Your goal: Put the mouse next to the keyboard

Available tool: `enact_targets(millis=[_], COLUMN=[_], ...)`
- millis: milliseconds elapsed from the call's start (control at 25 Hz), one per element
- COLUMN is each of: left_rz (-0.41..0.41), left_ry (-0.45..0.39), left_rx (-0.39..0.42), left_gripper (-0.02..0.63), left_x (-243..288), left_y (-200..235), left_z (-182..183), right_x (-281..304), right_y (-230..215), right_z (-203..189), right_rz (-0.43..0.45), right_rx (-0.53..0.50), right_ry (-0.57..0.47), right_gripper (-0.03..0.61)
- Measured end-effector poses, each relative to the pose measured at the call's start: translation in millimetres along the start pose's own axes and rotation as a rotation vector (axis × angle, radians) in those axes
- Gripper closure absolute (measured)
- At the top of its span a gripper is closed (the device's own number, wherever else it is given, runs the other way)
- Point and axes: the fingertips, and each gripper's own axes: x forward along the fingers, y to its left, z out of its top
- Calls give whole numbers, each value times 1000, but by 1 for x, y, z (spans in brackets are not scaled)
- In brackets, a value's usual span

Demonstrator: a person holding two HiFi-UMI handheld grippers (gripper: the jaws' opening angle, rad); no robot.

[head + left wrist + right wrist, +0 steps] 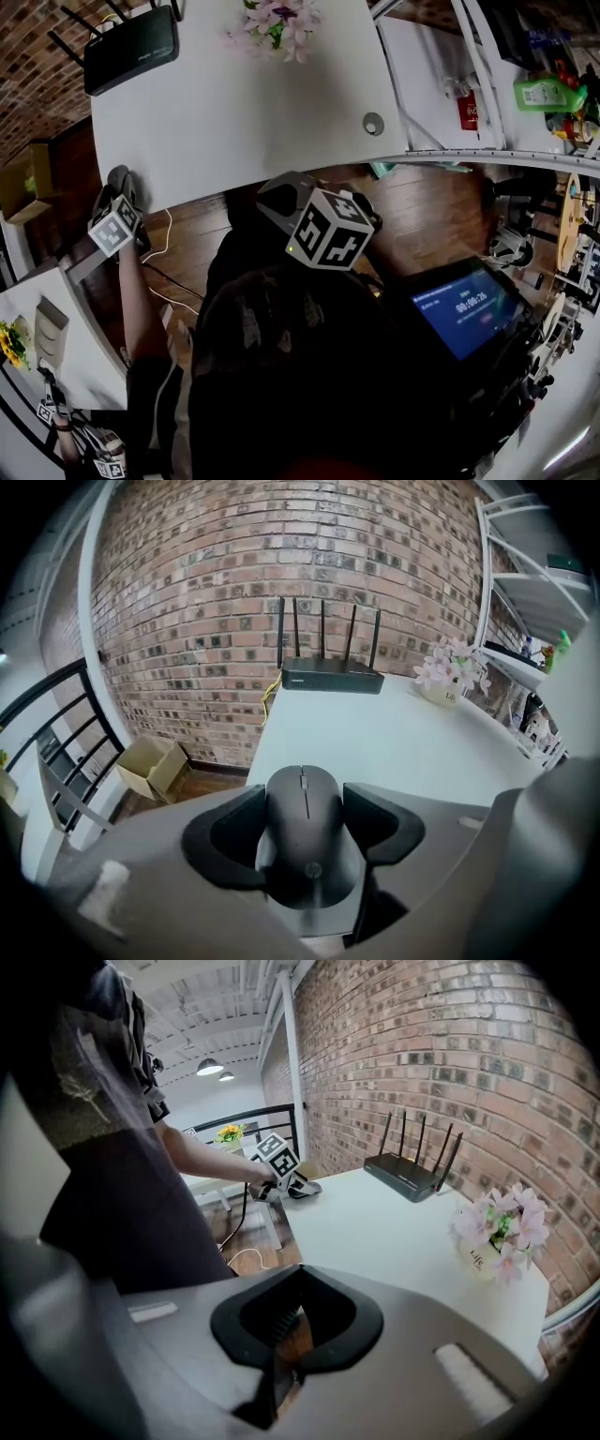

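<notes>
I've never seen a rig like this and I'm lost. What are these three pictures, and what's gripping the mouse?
There is no robot: a person holds a two-jaw gripper in each hand. One picture comes from a camera on the person's head, looking down; the other two cameras ride on the grippers. The left gripper is shut on a black mouse at the corner of the white table. The right gripper is shut and empty. A router and a pot of flowers stand on the table. No keyboard shows.
</notes>
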Motion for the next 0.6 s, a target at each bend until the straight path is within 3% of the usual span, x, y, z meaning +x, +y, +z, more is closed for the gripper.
enact_targets(millis=[280,400,600], left_rz=[43,14,58], left_ry=[-12,-12,-25], left_rx=[14,46,30], left_gripper=[347,345,345], left_x=[5,26,14], left_y=[10,0,30], left_z=[-7,-15,-8], right_x=[-8,-15,3], right_y=[4,6,2], right_z=[-8,-20,2], right_rz=[8,-17,11], right_rx=[21,61,-7], right_ry=[-15,2,-15], right_gripper=[572,572,572])
